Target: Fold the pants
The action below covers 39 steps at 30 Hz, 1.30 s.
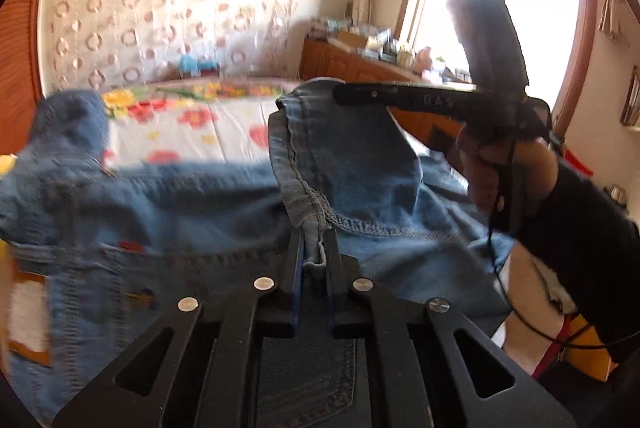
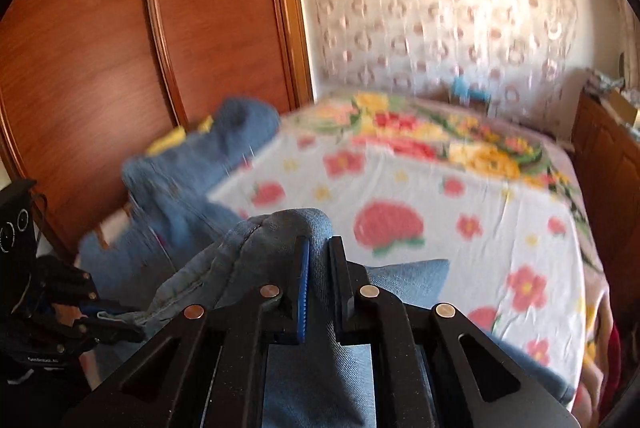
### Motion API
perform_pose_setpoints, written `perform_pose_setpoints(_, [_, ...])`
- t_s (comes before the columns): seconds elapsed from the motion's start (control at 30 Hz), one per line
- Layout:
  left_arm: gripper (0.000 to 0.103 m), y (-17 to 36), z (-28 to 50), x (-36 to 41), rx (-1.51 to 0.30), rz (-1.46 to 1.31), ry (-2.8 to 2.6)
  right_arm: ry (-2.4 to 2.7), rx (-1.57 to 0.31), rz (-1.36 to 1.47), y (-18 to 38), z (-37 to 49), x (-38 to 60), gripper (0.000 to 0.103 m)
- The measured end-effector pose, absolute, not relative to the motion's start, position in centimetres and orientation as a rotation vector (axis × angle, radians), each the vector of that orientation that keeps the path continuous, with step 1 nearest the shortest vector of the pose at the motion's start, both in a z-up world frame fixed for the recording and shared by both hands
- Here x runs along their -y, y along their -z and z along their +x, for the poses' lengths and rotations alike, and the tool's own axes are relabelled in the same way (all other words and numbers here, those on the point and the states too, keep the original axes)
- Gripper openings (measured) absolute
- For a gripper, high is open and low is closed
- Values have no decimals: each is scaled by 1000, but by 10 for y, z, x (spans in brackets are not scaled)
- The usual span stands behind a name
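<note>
A bed [image 2: 460, 188] with a flowered sheet stretches beyond both sets of jaws. The blue jeans [image 1: 180, 212] hang lifted above it, trailing off to the left of each gripper. The left gripper [image 1: 314, 252] has its jaws pinched narrow on a stitched hem of the jeans. The right gripper [image 2: 318, 268] clamps a fold of the denim between its jaws.

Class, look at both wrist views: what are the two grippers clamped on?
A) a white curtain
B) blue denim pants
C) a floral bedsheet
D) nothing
B: the left gripper and the right gripper each pinch blue denim of the pants between their pads, above the floral bedsheet.
</note>
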<state>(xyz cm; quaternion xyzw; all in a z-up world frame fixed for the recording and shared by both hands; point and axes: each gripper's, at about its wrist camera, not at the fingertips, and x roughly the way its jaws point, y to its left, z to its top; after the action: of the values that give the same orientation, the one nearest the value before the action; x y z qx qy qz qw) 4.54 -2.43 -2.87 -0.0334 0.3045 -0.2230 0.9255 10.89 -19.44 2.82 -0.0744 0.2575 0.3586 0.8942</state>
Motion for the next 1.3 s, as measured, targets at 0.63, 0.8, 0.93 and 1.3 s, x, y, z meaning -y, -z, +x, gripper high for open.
perform_pose_setpoints(0.63, [10,-2,-27,-114,-549,-129,186,-956,-409,-135,-42,75,65,9])
perform_pose_setpoints(0.8, [22,37,-12,-125,-680,-145,127,-907,-504,-218,-24,97,47,42])
perform_pose_setpoints(0.93, [47,45,-6,-127,-699,-165,125,-845,-533,-250,-23,107,63,46])
perform_pose_setpoints(1.3, [36,51,13,-113,-683,-126,144,-626,-695,-214,16,101,156,47])
